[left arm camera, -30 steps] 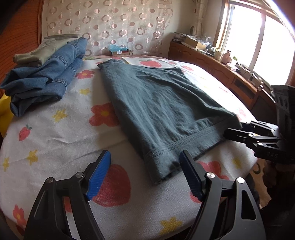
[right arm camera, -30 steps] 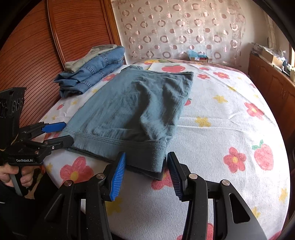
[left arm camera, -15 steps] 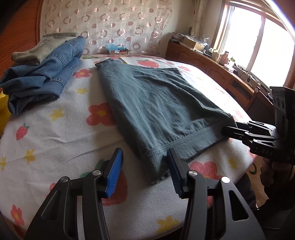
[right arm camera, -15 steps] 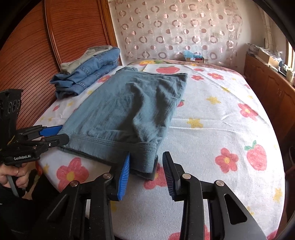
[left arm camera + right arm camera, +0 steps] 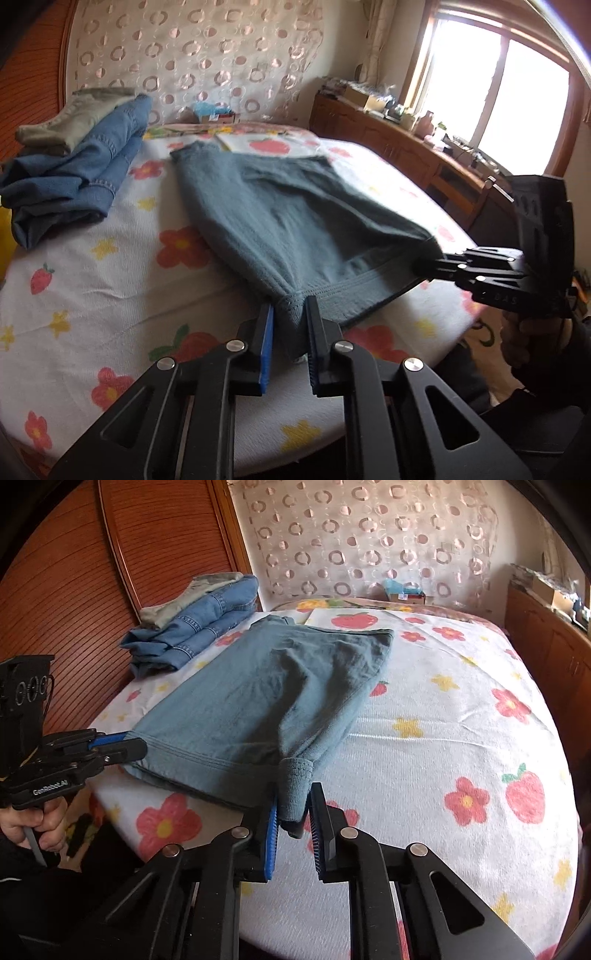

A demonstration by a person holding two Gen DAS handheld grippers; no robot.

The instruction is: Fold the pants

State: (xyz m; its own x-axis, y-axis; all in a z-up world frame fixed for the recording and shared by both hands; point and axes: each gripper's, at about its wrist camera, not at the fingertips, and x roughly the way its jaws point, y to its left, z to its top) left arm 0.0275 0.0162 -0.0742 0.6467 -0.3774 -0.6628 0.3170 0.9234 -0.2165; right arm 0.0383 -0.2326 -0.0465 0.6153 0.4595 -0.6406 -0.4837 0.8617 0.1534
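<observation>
Taking the grey-blue pants (image 5: 295, 221) as the landmark, they lie flat in the middle of the bed (image 5: 92, 288), hem toward the foot. At their near left hem corner, the left gripper (image 5: 289, 332) has its blue-padded fingers closed nearly together on the ribbed cuff, which bunches up between them and lifts slightly. At the near right hem corner the right gripper (image 5: 293, 814) pinches the cuff the same way, so both corners are held; this hold probably serves to carry the hem toward the waistband for a fold. Left of the pants, by the wooden headboard (image 5: 74, 590), sits a pile of folded jeans (image 5: 81, 184). Under the pants is a white sheet printed with flowers and strawberries. Beyond them hangs a circle-patterned curtain (image 5: 203, 55); to their right, a wooden cabinet (image 5: 399, 147) runs below a bright window (image 5: 498, 85).
</observation>
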